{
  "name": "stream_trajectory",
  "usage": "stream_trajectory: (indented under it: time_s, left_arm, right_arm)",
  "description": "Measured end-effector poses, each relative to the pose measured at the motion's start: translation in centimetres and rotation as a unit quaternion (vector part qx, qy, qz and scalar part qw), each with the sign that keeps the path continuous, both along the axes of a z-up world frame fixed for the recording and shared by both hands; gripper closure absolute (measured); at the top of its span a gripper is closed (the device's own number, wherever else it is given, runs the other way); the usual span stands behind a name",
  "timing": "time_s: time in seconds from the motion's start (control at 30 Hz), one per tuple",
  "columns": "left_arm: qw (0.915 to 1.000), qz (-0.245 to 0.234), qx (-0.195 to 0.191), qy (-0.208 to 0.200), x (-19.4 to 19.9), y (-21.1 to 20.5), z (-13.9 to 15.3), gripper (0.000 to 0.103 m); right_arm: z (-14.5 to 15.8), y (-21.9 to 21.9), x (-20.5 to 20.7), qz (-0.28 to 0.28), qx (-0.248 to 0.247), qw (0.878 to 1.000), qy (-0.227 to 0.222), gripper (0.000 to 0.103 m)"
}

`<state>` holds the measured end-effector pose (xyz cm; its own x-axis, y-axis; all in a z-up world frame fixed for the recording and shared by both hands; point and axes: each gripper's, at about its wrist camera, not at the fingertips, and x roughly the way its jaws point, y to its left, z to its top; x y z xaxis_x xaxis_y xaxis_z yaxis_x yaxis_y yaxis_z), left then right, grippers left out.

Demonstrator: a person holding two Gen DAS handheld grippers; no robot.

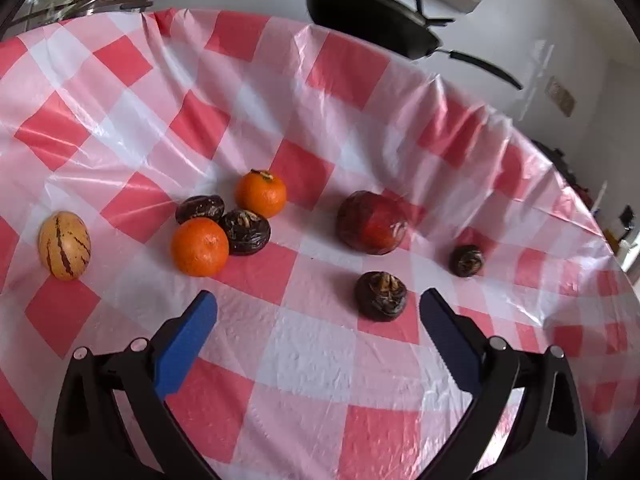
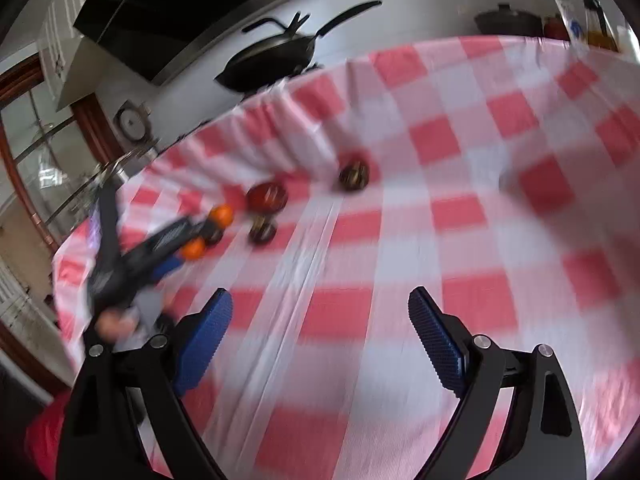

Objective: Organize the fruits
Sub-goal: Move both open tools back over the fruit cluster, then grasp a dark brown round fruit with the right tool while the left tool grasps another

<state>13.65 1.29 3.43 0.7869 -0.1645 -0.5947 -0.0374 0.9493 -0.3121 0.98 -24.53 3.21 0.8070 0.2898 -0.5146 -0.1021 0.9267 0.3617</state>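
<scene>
- Eight fruits (image 1: 199,246) mid-counter (image 1: 312,360), clear of its edges; bare cloth (image 2: 460,200) rightward.
- Left gripper (image 1: 319,309): jaws wide, empty.
- Right gripper (image 2: 320,305): jaws wide, empty.

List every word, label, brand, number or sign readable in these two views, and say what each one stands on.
None can be read.
Left gripper: pale markings on its black arm in the right wrist view, too blurred to read.
Packages at the far table edge: printing too small and blurred.
Wall plate: no text visible.
Round gauge by the window: any numerals too blurred.
Fruits and checked tablecloth: no stickers or text.
</scene>
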Motion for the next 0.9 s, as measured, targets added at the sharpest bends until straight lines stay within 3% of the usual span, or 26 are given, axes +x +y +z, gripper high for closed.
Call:
stream_trajectory:
  time_s: [0.1,0.33,0.47,0.63,0.77,0.9]
  left_arm:
    - [0.9999,-0.004,-0.009,-0.009,-0.5,0.9,0.0,0.002]
    - [0.9976,0.006,-0.062,0.028,0.7,2.7,-1.3,0.002]
    - [0.9975,0.008,-0.062,0.032,0.8,2.7,-1.4,0.002]
    - [0.9983,0.005,-0.050,0.031,0.8,2.2,-1.4,0.002]
    - [0.9978,0.008,-0.055,0.035,0.8,2.3,-1.6,0.002]
    - [0.9981,0.005,-0.050,0.036,0.8,2.1,-1.7,0.002]
  right_arm:
    - [-0.5,-0.4,4.8,-0.027,-0.018,0.999,0.018,0.019]
    - [-1.9,3.3,16.2,-0.049,-0.086,0.993,0.057,0.034]
    - [-2.3,4.5,21.0,-0.069,-0.119,0.986,0.089,0.038]
    - [-3.7,5.5,24.5,-0.092,-0.155,0.974,0.137,0.053]
    - [-3.7,6.1,25.1,-0.106,-0.182,0.967,0.143,0.057]
    - [-3.5,5.3,24.2,-0.101,-0.159,0.973,0.135,0.060]
